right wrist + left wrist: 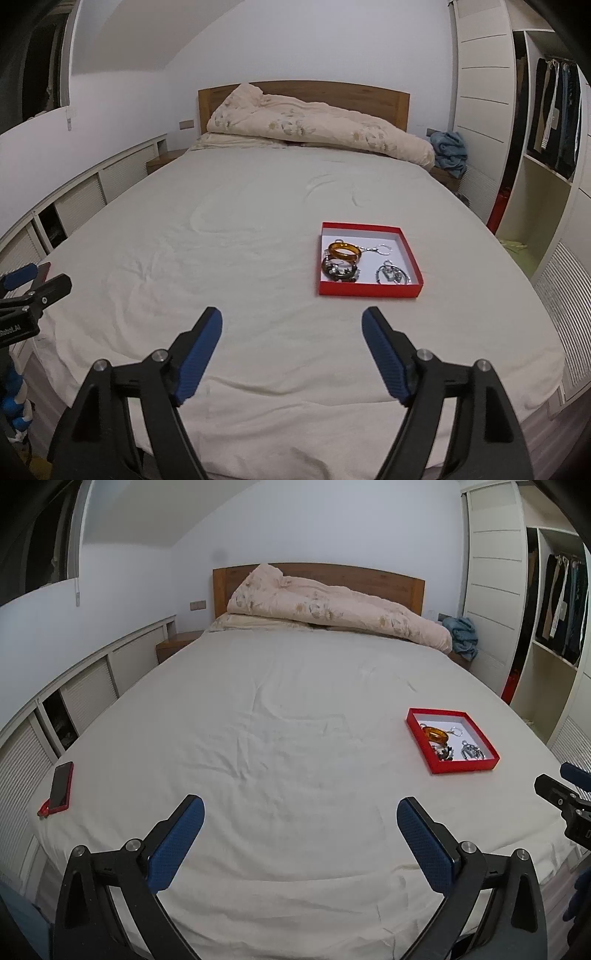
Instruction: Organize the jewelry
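while both grippers hang above the near edge of the wide bed with its cream sheet [236,229], one shallow red cardboard tray with a white floor [369,289] lies flat on the sheet ahead of the right gripper [291,321]. inside it i count one amber translucent bangle [344,251], one dark beaded bracelet [338,274] touching it, one silver keyring on a chain [384,249], and one silver hoop piece [392,276] apart at the tray's right. left gripper [300,808]: jaws spread wide, nothing between them. right gripper: jaws well apart, empty too. one red-cased phone [61,787] rests at the bed's left edge. one rumpled floral quilt [314,127] lies by the headboard.
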Tool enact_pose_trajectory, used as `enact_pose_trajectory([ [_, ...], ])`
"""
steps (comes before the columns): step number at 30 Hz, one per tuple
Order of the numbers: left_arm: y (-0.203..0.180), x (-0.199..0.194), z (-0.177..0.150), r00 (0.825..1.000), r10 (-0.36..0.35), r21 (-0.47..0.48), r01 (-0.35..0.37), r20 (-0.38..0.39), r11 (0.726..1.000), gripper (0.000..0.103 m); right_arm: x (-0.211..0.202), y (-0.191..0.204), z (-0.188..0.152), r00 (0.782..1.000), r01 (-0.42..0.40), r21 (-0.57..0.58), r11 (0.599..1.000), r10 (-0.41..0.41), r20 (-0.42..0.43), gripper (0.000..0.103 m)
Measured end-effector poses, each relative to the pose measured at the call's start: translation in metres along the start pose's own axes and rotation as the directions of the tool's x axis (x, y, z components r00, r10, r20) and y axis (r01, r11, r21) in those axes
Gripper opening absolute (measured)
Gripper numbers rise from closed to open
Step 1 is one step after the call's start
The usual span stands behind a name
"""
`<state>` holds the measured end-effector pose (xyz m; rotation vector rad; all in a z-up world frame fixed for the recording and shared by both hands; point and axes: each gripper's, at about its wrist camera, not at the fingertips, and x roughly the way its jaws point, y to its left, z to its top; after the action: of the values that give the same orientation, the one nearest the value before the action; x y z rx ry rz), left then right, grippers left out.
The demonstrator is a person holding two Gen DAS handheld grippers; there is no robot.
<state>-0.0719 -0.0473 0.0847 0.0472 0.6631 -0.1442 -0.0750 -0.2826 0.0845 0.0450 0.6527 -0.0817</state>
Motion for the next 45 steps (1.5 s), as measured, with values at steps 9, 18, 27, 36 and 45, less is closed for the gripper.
enact_pose_trajectory([
  [9, -0.003, 0.012, -0.006, 1.0, -0.002, 0.007, 0.003, -0.031, 1.0, 0.102, 0.017, -0.01, -0.009, 0.999, 0.014, 0.015, 1.0, -0.013, -0.03, 0.078],
  [18, -0.006, 0.026, -0.013, 0.998, -0.006, 0.01, 0.006, -0.064, 1.0, 0.102, 0.031, -0.016, -0.017, 0.998, 0.023, 0.027, 0.999, -0.022, -0.054, 0.078],
  [27, -0.009, 0.044, -0.021, 0.994, -0.012, 0.014, 0.013, -0.113, 1.0, 0.102, 0.044, -0.022, -0.023, 0.997, 0.029, 0.039, 0.999, -0.026, -0.077, 0.078],
  [36, -0.01, 0.065, -0.027, 0.986, -0.013, 0.02, 0.016, -0.167, 1.0, 0.102, 0.066, -0.027, -0.029, 0.993, 0.029, 0.05, 0.998, -0.023, -0.118, 0.078],
  [45, -0.013, 0.092, -0.038, 0.972, -0.015, 0.033, 0.023, -0.235, 0.999, 0.102, 0.091, -0.034, -0.042, 0.985, 0.033, 0.072, 0.997, -0.021, -0.171, 0.078],
])
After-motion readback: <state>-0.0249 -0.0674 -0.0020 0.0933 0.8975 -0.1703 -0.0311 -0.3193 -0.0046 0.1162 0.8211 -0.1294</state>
